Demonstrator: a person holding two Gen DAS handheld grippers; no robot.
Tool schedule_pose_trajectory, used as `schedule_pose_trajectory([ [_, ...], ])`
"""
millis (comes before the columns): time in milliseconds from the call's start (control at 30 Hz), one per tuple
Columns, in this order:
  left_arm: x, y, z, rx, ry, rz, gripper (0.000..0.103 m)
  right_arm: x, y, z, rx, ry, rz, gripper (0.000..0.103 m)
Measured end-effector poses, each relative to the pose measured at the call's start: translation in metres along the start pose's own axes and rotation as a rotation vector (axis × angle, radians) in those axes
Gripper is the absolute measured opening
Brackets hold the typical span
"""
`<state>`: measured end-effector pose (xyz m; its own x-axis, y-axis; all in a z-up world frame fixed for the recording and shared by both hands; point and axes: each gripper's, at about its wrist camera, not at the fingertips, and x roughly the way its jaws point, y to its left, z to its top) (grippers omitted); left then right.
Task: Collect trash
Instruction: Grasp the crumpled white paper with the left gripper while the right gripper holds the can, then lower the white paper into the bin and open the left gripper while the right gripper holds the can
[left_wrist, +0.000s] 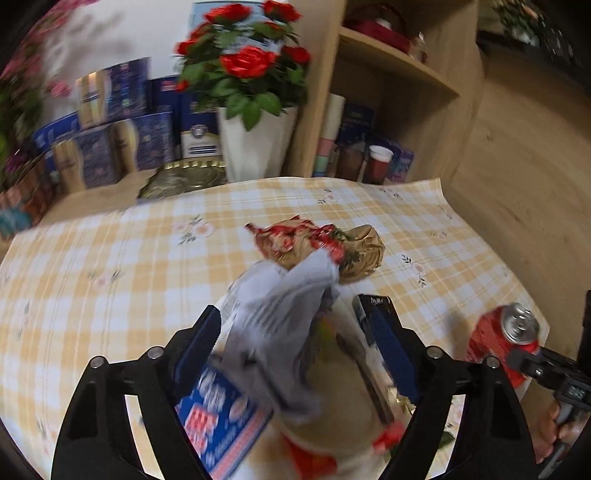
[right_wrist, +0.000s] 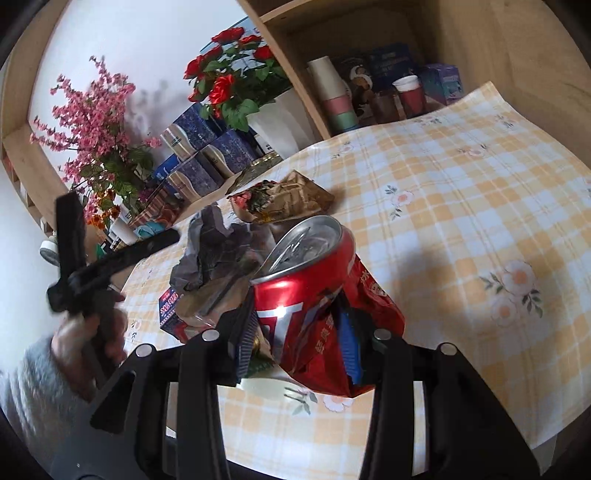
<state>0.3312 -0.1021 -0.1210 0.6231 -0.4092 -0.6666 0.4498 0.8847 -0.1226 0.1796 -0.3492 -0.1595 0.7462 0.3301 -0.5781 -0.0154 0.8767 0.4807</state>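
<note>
My left gripper (left_wrist: 295, 332) has its jaws wide apart around a pile of trash: a crumpled grey paper (left_wrist: 284, 321) on top, a blue and red printed box (left_wrist: 218, 413) under it. I cannot tell whether the fingers touch the pile. A crumpled brown and red wrapper (left_wrist: 325, 247) lies beyond it on the checked cloth. My right gripper (right_wrist: 299, 325) is shut on a dented red soda can (right_wrist: 306, 280), with a red foil wrapper (right_wrist: 369, 310) pressed against it. The can (left_wrist: 506, 339) also shows at the right edge of the left wrist view.
The yellow checked tablecloth (right_wrist: 461, 206) covers a wooden table. A white vase of red roses (left_wrist: 255, 140), blue boxes (left_wrist: 122, 147) and a shelf unit with cups (left_wrist: 376, 162) stand at the back. Pink flowers (right_wrist: 96, 122) stand at the back left.
</note>
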Motion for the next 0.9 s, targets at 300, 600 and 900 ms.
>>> schedule_pose_trajectory([
  [300, 0.051, -0.005, 0.007, 0.083, 0.087, 0.145, 0.047, -0.017, -0.022, -0.015, 0.051, -0.004, -0.003, 0.042],
  [600, -0.01, 0.004, 0.009, 0.029, -0.048, 0.106, 0.031, -0.026, -0.022, -0.019, 0.064, -0.021, 0.018, 0.041],
  [900, -0.109, 0.005, 0.021, 0.006, -0.159, 0.092, 0.031, -0.042, 0.004, -0.027, 0.037, -0.028, 0.061, 0.041],
])
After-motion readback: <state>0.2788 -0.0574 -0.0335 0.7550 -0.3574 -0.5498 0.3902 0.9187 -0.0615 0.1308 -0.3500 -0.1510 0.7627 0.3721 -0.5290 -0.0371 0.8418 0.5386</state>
